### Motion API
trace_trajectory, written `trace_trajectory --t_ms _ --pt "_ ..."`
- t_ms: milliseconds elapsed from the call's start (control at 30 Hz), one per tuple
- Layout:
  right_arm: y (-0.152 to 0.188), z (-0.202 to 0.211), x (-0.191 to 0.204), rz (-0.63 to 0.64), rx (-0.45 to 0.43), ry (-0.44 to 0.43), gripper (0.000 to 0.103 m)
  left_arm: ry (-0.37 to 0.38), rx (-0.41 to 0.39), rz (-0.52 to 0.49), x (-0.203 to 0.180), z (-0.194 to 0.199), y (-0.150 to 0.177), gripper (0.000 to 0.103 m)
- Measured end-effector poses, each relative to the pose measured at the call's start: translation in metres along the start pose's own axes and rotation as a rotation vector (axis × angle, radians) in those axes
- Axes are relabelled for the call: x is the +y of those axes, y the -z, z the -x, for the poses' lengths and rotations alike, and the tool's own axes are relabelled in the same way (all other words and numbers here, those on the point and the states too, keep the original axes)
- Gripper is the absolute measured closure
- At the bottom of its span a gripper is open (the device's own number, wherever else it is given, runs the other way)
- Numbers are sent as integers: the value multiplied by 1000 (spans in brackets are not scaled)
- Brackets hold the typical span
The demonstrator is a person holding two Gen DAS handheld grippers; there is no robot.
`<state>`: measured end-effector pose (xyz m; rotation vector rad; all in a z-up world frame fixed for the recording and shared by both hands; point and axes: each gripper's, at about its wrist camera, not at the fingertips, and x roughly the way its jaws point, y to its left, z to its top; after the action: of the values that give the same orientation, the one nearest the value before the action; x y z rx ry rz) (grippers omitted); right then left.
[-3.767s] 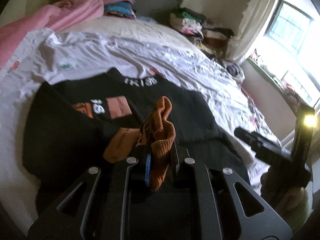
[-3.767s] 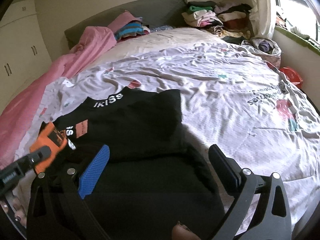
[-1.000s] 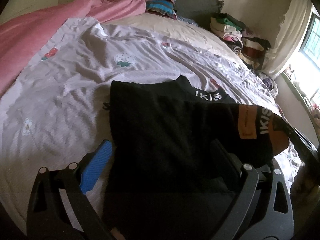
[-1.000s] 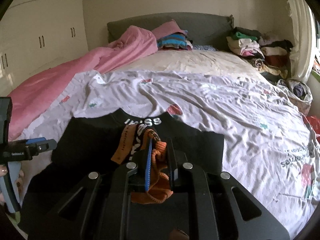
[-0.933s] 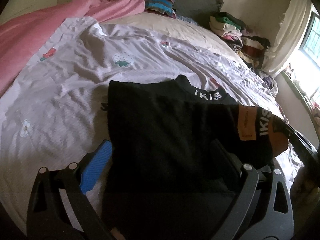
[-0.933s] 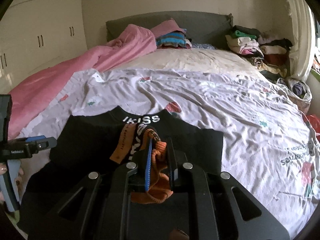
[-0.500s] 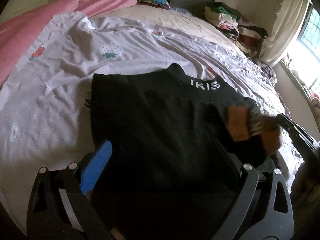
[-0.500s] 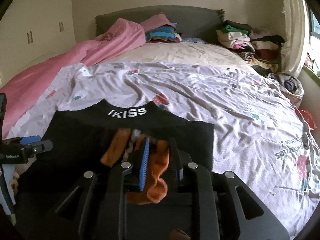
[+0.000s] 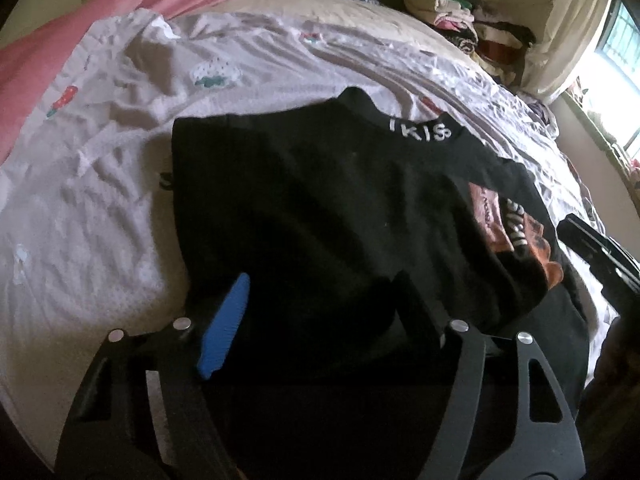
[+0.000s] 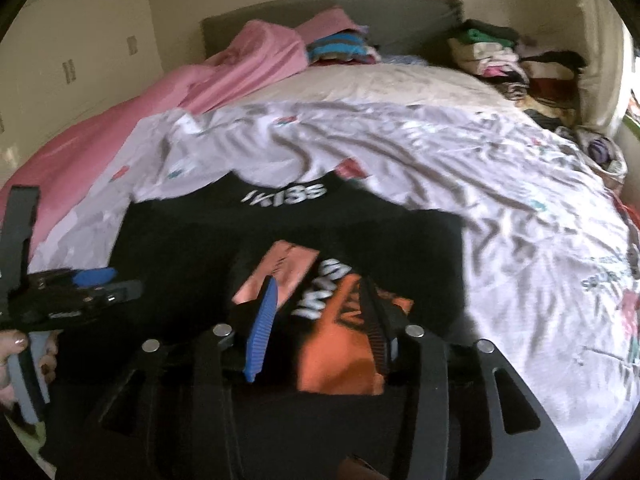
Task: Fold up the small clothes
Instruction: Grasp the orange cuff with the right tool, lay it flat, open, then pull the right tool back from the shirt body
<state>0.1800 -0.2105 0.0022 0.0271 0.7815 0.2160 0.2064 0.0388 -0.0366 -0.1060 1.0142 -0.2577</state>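
Note:
A black shirt (image 9: 320,184) with white "IKISS" lettering on its collar lies flat on the bed, also in the right wrist view as the shirt (image 10: 192,248). Its sleeve with the orange cuff (image 10: 340,352) is folded across the body and lies flat; in the left wrist view the cuff (image 9: 520,240) is at the right. My right gripper (image 10: 318,284) has its jaws opening, with the cuff between them and the pads off it. My left gripper (image 9: 324,284) hovers over the shirt's near hem, jaws closing, with black fabric below them and no pad pressing on it.
The bed has a pale printed sheet (image 9: 100,200), a pink blanket (image 10: 120,128) along the left and folded clothes stacks (image 10: 512,60) by the headboard. A hand (image 10: 12,360) holds the left gripper's handle. A window (image 9: 616,28) lies to the right.
The right gripper lowered the orange-cuffed sleeve onto the shirt and its jaws parted from it. The left gripper sank closer to the shirt and its jaws narrowed.

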Motion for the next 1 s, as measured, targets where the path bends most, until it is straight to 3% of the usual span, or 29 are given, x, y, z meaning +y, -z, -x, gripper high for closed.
trace_trajectory --t_ms 200,300,367,733,1000 --pt "8 -21 25 37 76 -65 58 -2 1 -18 0 -1 4 38" --pt "15 -33 25 40 126 -21 57 1 1 -17 0 -1 6 38" --pt "20 -42 21 58 165 73 54 5 2 -16 0 0 6 38" --pt "28 -30 4 -26 136 12 51 6 3 -17 0 0 6 38" --pt "25 -11 0 -38 104 15 34 8 3 -14 -1 1 7 38"
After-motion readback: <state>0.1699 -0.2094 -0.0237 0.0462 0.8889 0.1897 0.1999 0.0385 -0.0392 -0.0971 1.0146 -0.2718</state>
